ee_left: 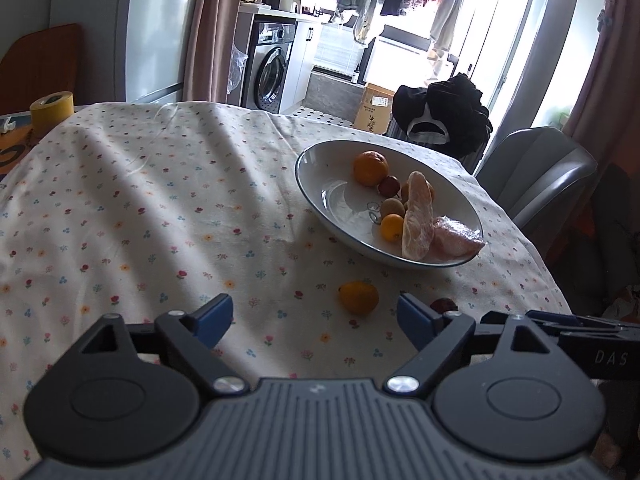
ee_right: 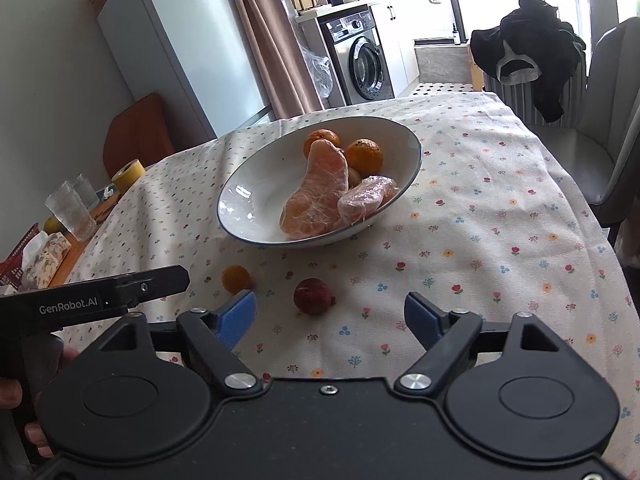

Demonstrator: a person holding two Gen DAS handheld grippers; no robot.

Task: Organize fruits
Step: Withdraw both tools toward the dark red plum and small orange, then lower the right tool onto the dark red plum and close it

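A white bowl (ee_left: 320, 152) (ee_right: 256, 184) on the flowered tablecloth holds oranges (ee_left: 370, 168) (ee_right: 364, 157), peeled pomelo pieces (ee_left: 418, 218) (ee_right: 320, 196), one of them wrapped in film (ee_right: 366, 200), and small fruits. On the cloth in front of the bowl lie a small orange fruit (ee_left: 359, 297) (ee_right: 236, 279) and a dark red fruit (ee_right: 313, 296) (ee_left: 444, 305). My left gripper (ee_left: 316, 320) is open just short of the small orange fruit, nothing between its blue pads. My right gripper (ee_right: 330, 318) is open, with the red fruit just ahead of its fingertips.
A roll of yellow tape (ee_left: 52, 110) and drinking glasses (ee_right: 72, 210) stand at the table's left end. A grey chair (ee_left: 536, 172) with dark clothes (ee_left: 444, 114) behind it stands at the far right. The left gripper's body (ee_right: 100, 296) reaches in beside the right one.
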